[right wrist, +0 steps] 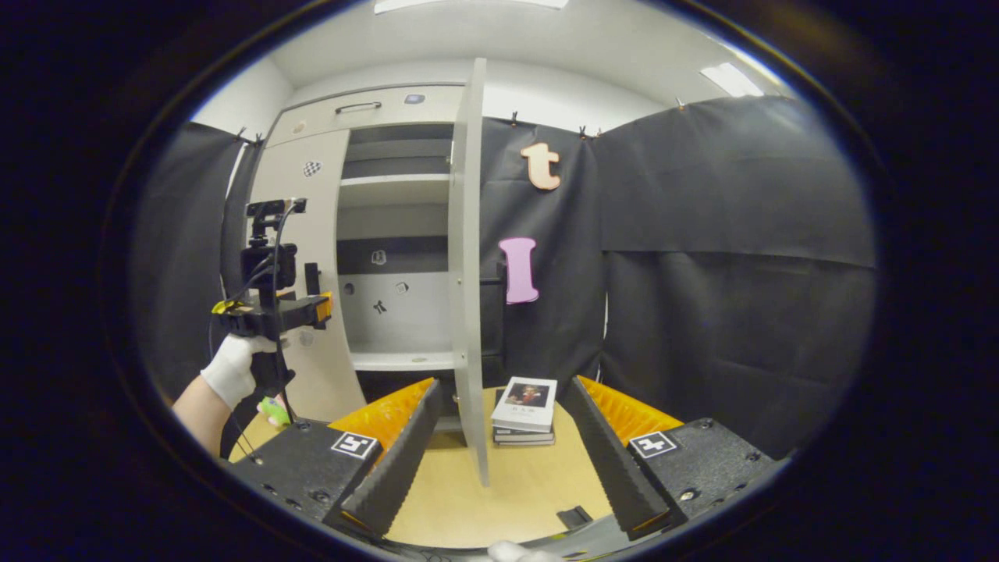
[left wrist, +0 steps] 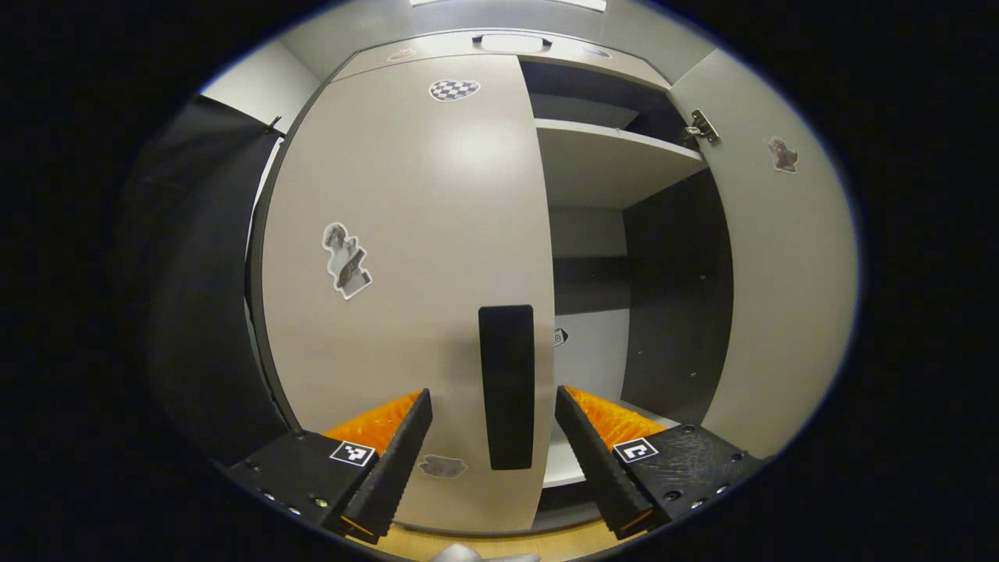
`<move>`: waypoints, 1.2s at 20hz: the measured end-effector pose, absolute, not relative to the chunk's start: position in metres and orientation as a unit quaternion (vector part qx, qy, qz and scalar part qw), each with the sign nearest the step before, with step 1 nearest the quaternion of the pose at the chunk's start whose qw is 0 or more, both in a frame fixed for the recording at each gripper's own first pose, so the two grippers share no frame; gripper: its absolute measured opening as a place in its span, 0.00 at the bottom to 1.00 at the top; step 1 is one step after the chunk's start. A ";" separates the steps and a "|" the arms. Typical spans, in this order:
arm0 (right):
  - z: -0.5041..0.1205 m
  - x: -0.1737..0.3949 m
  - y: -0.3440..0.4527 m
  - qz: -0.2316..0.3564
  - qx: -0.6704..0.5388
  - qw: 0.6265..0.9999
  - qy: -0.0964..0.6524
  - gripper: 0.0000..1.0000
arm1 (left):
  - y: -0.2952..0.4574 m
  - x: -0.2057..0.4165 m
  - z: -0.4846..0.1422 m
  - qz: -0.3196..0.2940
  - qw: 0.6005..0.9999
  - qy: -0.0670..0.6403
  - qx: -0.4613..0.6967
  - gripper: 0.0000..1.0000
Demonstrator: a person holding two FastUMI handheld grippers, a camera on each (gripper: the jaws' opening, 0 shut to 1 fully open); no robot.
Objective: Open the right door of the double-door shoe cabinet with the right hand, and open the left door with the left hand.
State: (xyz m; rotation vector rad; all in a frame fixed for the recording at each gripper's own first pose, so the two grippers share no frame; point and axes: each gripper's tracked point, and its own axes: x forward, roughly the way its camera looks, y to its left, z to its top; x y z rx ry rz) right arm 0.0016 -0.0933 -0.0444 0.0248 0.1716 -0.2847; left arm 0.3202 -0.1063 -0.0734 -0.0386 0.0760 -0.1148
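Black handle (left wrist: 506, 386) between wide-open left tool (left wrist: 493, 421).

A staged recording booth — black cloth walls (right wrist: 734, 257), ceiling light panels (right wrist: 730, 78), a lone shoe cabinet (right wrist: 375, 125).

I count one shoe cabinet (right wrist: 390, 234), two doors, right door (right wrist: 467, 265) open, left door (left wrist: 406, 297) closed, two books (right wrist: 527, 410) stacked, two grippers, left gripper (left wrist: 493, 453), right gripper (right wrist: 507, 460).

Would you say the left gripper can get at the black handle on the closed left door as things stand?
Probably yes. The left gripper is open, its fingers standing either side of the black handle on the left door, with nothing between them. The right door is swung open, off to the side.
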 end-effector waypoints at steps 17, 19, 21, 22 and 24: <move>-0.041 0.008 -0.090 -0.114 0.013 0.990 0.085 1.00 | -0.113 0.337 -0.074 -0.033 0.996 0.073 -0.050 0.11; -0.040 0.006 -0.089 -0.111 0.013 0.990 0.084 0.99 | -0.114 0.337 -0.074 -0.037 0.996 0.069 -0.045 0.07; -0.037 0.003 -0.090 -0.109 0.012 0.991 0.080 0.99 | -0.113 0.335 -0.074 -0.040 0.996 0.070 -0.038 0.04; -0.036 0.001 -0.090 -0.108 0.013 0.991 0.078 0.99 | -0.112 0.332 -0.074 -0.042 0.996 0.070 -0.039 0.04; -0.035 -0.002 -0.087 -0.102 0.016 0.992 0.077 1.00 | -0.111 0.324 -0.072 -0.047 0.996 0.071 -0.034 0.04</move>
